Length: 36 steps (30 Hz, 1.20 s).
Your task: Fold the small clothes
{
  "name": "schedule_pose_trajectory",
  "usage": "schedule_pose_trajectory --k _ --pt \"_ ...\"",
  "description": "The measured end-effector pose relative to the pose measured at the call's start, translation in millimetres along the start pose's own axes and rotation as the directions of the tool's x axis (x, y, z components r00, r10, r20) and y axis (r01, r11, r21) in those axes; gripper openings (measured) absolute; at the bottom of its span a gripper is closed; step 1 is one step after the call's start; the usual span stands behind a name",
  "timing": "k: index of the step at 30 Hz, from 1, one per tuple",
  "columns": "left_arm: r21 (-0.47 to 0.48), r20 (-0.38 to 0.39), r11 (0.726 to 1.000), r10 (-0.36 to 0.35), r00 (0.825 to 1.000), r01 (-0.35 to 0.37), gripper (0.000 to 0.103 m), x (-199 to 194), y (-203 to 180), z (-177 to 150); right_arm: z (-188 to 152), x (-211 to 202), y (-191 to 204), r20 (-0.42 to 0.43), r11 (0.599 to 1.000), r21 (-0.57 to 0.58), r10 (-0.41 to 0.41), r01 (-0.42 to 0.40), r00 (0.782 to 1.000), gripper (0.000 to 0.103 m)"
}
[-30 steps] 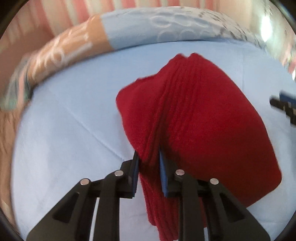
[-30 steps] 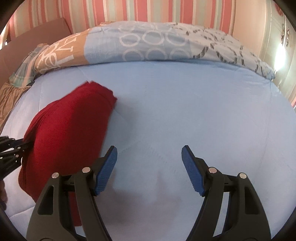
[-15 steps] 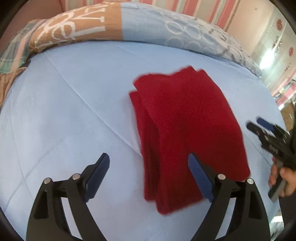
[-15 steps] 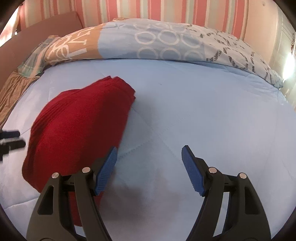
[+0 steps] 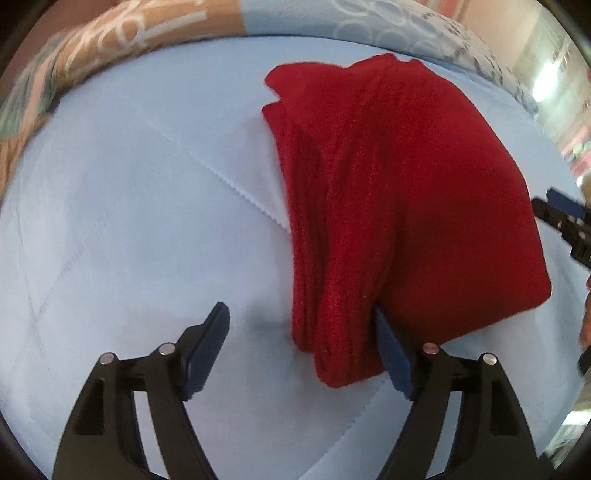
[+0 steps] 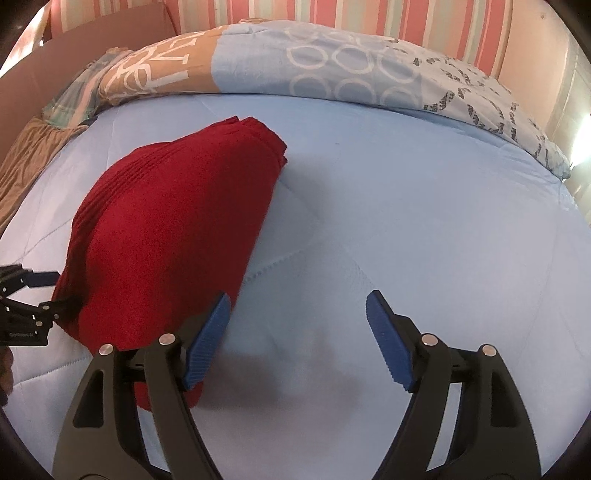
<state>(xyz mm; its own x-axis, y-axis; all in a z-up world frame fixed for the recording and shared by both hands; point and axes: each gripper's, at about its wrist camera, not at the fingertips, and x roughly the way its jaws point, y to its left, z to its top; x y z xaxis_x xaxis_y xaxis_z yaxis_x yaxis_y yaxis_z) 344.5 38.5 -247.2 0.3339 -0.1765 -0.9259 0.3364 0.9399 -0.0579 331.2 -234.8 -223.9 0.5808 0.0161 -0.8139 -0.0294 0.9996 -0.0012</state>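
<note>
A folded red knit garment (image 5: 399, 192) lies on the light blue bed cover (image 5: 129, 221). My left gripper (image 5: 301, 336) is open, its jaws set around the garment's near left edge; the right pad is partly hidden under the fabric. In the right wrist view the same garment (image 6: 173, 236) lies at the left. My right gripper (image 6: 297, 325) is open and empty over bare cover, its left pad (image 6: 207, 339) beside the garment's near right edge. The left gripper shows at the far left of the right wrist view (image 6: 22, 295), and the right gripper at the right edge of the left wrist view (image 5: 565, 225).
A rolled quilt (image 6: 314, 70) in blue and tan patterns lies along the far side of the bed. A striped pink wall (image 6: 332, 18) stands behind it. A brown cloth (image 6: 26, 155) lies at the far left.
My left gripper let go of the red garment and opened wide, then moved back in around its near left edge. The garment now lies flat. My right gripper stayed open.
</note>
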Motion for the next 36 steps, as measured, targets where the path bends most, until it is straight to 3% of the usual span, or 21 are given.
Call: schedule_pose_trajectory --k 2,6,11,16,19,24,27,31,36 --pt "0.03 0.016 1.0 -0.008 1.0 0.007 0.078 -9 -6 2 0 -2 -2 0.004 1.0 0.001 0.005 -0.005 1.0 0.08" --pt "0.067 0.045 0.997 0.03 0.999 -0.033 0.088 -29 -12 9 2 -11 -3 0.022 1.0 -0.007 0.017 -0.016 1.0 0.085" --pt "0.013 0.099 0.999 0.038 0.994 -0.039 0.098 -48 -2 22 3 -20 0 0.035 0.999 -0.008 0.041 -0.041 0.999 0.089" --pt "-0.052 0.085 0.998 0.032 0.996 -0.028 0.098 -35 8 44 7 -28 7 0.063 0.982 0.054 0.18 -0.184 0.982 0.099" --pt "-0.078 0.069 0.997 -0.013 0.998 0.018 0.098 -21 6 51 8 -18 18 0.032 0.976 0.038 0.215 -0.216 0.976 0.099" --pt "-0.039 0.054 0.998 -0.045 0.997 0.047 0.098 -10 -8 50 6 8 29 -0.031 0.963 0.034 0.267 -0.266 0.963 0.099" --pt "-0.015 0.044 0.995 -0.102 0.994 0.103 0.098 -2 -14 43 3 21 32 -0.069 0.962 0.04 0.274 -0.271 0.959 0.099" --pt "0.006 0.023 0.994 -0.11 0.994 0.11 0.098 13 -15 41 0 28 28 -0.076 0.961 0.044 0.277 -0.274 0.958 0.099" --pt "-0.05 -0.008 0.971 -0.234 0.972 0.233 0.102 33 2 43 -1 35 21 -0.09 0.949 0.066 0.314 -0.309 0.945 0.099"
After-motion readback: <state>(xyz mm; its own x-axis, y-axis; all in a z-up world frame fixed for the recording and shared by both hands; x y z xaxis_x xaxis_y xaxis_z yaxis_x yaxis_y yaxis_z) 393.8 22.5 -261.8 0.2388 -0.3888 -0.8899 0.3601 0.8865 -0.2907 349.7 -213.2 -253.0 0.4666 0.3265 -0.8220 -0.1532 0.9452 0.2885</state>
